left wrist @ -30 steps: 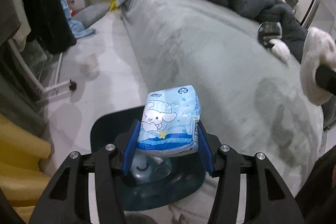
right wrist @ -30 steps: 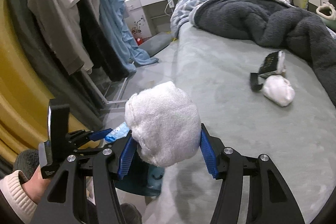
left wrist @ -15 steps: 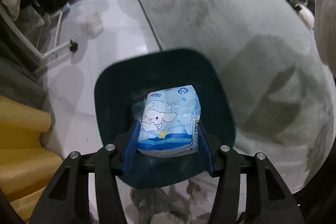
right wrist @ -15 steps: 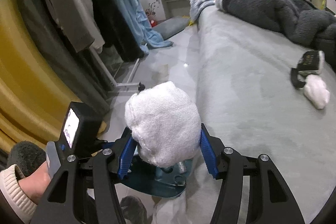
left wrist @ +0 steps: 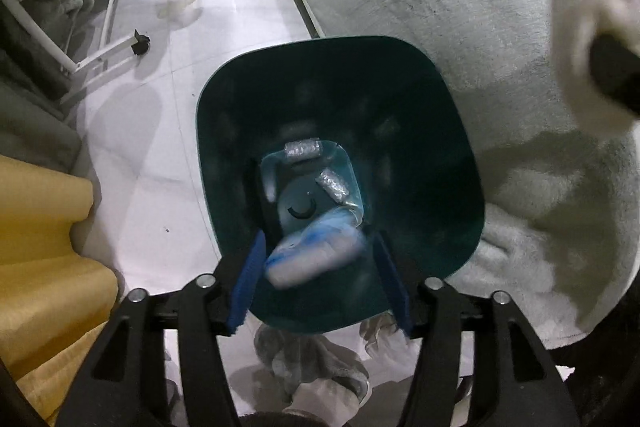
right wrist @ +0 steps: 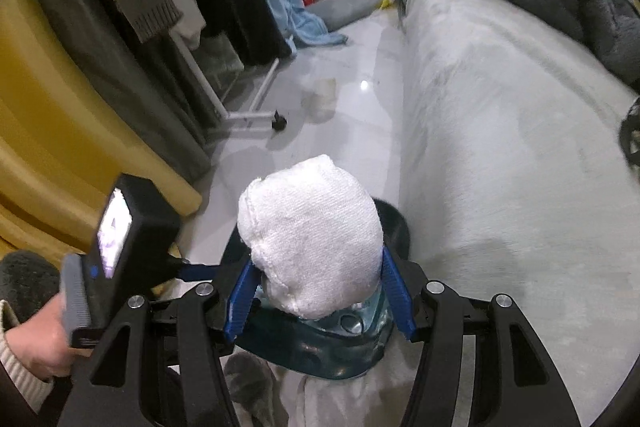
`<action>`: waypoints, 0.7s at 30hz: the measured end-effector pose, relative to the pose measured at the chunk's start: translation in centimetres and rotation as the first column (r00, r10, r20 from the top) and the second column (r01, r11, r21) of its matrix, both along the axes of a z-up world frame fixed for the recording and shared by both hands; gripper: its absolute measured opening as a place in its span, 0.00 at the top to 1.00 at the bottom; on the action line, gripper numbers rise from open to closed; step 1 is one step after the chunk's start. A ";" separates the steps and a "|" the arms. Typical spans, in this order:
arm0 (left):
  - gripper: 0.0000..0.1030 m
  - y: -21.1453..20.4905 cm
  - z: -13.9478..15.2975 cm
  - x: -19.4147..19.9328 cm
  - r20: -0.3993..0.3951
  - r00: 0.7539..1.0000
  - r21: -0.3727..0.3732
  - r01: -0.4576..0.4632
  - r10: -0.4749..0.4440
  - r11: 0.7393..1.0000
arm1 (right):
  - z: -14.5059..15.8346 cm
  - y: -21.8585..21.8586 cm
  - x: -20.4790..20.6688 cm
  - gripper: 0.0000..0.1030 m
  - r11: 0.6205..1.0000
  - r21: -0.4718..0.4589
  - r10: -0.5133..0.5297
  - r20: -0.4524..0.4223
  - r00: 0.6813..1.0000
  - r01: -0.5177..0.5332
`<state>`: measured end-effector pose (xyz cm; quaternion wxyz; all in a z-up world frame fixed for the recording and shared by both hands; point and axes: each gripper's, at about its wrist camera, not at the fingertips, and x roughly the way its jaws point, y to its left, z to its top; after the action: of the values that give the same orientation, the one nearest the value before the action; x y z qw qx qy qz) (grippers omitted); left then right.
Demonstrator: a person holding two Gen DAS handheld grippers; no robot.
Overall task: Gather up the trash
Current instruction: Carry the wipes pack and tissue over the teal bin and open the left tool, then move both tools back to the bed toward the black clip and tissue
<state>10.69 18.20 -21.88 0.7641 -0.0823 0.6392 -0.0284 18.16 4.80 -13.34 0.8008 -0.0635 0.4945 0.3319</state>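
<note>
Between left gripper's point(left wrist: 320, 279) parted jaws, tissue pack point(left wrist: 314, 253).

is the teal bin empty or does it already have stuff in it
Not empty. The teal bin holds two silvery wrapped pieces on its bottom, and the blurred blue tissue pack is inside its rim, between the open left gripper.

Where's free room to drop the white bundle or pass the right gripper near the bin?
Bare floor lies between the clothes rack foot and the bed. The bed's near stretch is bare too. The bin is open-topped, with only small scraps on its bottom. It is crowded at the bin's near rim: left gripper, falling tissue pack, right gripper shut on the white bundle.
</note>
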 end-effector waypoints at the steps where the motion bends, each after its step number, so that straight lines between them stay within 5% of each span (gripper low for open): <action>1: 0.32 0.2 0.2 -0.1 0.008 1.000 -0.004 0.000 0.000 1.000 | -0.4 0.4 0.1 0.43 1.000 -0.009 0.004 -0.006 1.000 -0.004; 21: 0.24 5.6 5.0 -2.5 0.200 0.973 -0.041 -0.112 0.118 0.993 | -8.2 4.7 -0.6 0.43 0.976 -0.200 0.056 -0.151 0.987 -0.086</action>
<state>8.19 23.82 -16.84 0.8241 -0.1271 0.5521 -0.0017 17.58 9.54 -21.51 0.7397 -0.1393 0.5802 0.3111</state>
